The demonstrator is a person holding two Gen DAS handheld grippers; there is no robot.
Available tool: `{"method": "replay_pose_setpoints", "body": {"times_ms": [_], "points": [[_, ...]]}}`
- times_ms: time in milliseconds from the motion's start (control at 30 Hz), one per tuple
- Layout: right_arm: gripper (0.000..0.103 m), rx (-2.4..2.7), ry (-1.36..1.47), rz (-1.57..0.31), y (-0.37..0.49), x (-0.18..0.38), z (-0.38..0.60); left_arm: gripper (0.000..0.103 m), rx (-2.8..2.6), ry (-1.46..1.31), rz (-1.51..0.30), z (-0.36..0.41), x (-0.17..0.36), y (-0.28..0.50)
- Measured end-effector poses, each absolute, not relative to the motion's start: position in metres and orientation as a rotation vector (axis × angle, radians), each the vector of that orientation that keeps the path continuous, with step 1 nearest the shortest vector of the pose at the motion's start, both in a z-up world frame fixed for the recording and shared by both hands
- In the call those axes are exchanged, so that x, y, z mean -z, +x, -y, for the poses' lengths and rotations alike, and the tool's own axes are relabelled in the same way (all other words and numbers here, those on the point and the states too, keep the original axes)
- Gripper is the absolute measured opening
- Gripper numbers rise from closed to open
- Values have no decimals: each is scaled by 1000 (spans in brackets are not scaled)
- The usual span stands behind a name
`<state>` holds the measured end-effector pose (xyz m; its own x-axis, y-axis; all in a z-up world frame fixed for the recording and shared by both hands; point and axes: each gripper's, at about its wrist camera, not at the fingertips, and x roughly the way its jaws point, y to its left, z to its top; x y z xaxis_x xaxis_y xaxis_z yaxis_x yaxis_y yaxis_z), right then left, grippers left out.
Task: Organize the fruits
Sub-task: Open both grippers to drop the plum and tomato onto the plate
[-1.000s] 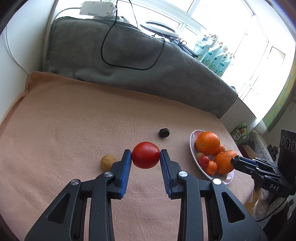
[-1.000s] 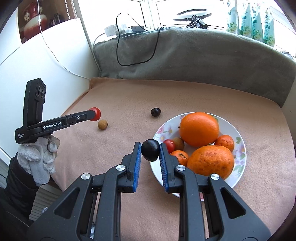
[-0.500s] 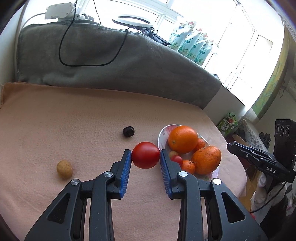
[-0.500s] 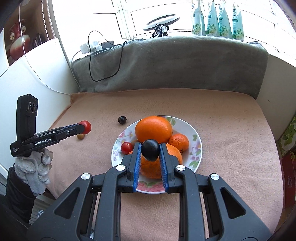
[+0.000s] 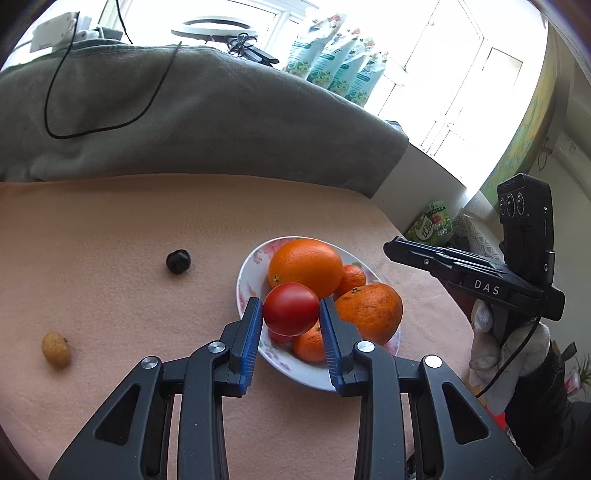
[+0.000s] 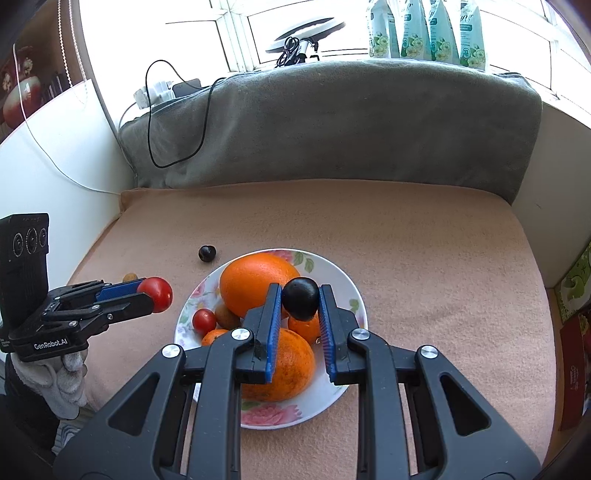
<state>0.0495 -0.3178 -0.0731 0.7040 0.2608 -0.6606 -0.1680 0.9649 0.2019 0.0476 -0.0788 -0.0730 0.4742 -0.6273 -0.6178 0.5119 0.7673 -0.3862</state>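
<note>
My left gripper (image 5: 291, 314) is shut on a red tomato (image 5: 291, 308), held over the near-left rim of the flowered plate (image 5: 246, 269). In the right wrist view that tomato (image 6: 158, 293) hangs just left of the plate (image 6: 332, 273). My right gripper (image 6: 300, 301) is shut on a dark round plum (image 6: 300, 298) above the plate's middle. The plate carries a big orange (image 6: 255, 280), a second large orange (image 6: 288, 369), small mandarins, a small red tomato (image 6: 204, 320) and a brownish fruit. Another dark plum (image 5: 178, 261) and a small tan fruit (image 5: 56, 349) lie on the peach cloth.
A grey padded backrest (image 6: 332, 125) with a black cable (image 6: 162, 110) runs along the far side of the cloth-covered surface. A white wall (image 6: 55, 173) stands at the left. Green-white pouches (image 6: 424, 29) line the windowsill. The cloth's edge drops off to the right (image 5: 436, 295).
Both grippers have travelled toward the plate with their fruit. The tomato went from over bare cloth to the plate's rim, and the plum from the plate's near-left edge to above its middle.
</note>
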Motion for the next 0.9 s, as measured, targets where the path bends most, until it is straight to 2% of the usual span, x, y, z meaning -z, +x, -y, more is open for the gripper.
{"method": "replay_pose_setpoints", "body": {"times_ms": [767,800,833,900], "points": [[21,-275,158,-819,84,93,320,31,771,-109,-837,118,78,48],[27,-278,165,-819,84,94,321,35,772,-108,-836,119,78,48],[39,-278,171,-817,83,94,322,41,775,-109,-833,119,78,48],[55,-273,178,-804,82,92,323,48,777,-110,-826,119,76,47]]}}
